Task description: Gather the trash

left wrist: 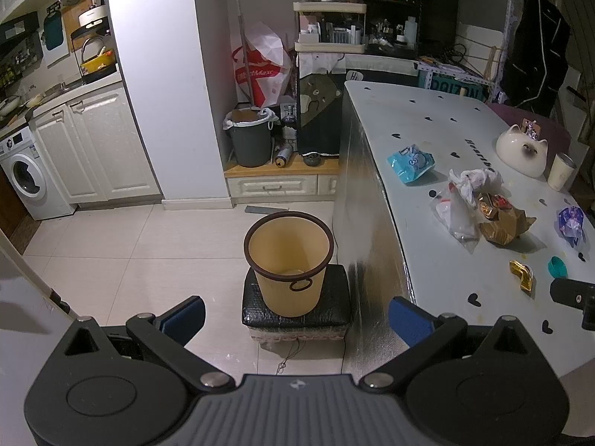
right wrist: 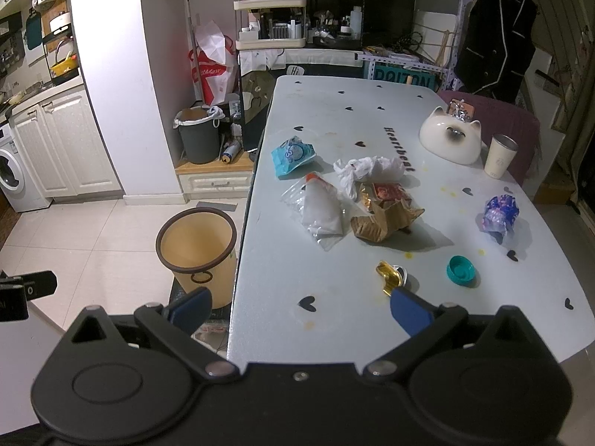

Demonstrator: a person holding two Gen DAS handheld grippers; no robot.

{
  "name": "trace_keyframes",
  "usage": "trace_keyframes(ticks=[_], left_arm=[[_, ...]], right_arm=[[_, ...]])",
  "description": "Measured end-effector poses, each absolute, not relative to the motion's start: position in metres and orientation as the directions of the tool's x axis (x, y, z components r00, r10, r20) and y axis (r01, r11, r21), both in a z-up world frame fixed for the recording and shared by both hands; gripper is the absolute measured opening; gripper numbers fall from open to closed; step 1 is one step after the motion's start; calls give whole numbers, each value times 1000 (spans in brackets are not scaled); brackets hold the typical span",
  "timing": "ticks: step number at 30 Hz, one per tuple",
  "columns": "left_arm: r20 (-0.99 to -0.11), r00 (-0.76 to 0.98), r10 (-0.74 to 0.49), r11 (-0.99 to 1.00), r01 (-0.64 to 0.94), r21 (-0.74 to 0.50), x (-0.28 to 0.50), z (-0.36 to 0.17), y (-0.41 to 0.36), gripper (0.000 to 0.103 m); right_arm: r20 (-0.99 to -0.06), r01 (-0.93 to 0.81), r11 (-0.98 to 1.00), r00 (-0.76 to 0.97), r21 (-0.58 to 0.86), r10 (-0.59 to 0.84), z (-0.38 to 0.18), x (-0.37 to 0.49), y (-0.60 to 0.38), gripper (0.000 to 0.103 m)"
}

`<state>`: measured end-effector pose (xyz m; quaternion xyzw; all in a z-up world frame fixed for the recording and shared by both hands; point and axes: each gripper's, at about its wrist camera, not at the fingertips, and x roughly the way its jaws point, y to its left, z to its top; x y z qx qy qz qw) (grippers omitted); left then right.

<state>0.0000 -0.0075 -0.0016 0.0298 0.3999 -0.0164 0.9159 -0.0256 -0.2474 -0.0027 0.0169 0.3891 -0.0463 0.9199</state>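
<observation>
A beige waste bin (left wrist: pixel 288 260) with a brown rim stands on a black stool (left wrist: pixel 297 314) beside the white table (right wrist: pixel 334 290); it also shows in the right wrist view (right wrist: pixel 197 249). Trash lies on the table: a blue packet (right wrist: pixel 292 154), a crumpled white bag (right wrist: pixel 368 169), a clear plastic bag (right wrist: pixel 321 210), a gold and brown wrapper (right wrist: pixel 385 212), a purple wrapper (right wrist: pixel 500 215), a small gold wrapper (right wrist: pixel 388 278) and a teal cap (right wrist: pixel 461 269). My left gripper (left wrist: pixel 297 316) is open and empty, in front of the bin. My right gripper (right wrist: pixel 299 308) is open and empty over the table's near edge.
A white cat-shaped bowl (right wrist: pixel 450 139) and a cup (right wrist: pixel 500 156) stand at the table's far right. A grey bin (left wrist: pixel 249 139) with a white liner stands on a low wooden step. Kitchen cabinets and a washing machine (left wrist: pixel 24 176) are at the left. The floor is tiled.
</observation>
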Motion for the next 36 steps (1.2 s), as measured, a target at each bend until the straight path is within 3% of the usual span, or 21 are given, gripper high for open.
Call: trace_keyframes(ticks=[36], left_arm=[[-731,683,-10,997,59,42,-1,-1,-5,103]], right_arm=[[-719,101,995,692,-5,-74,-6,-25,-247,103]])
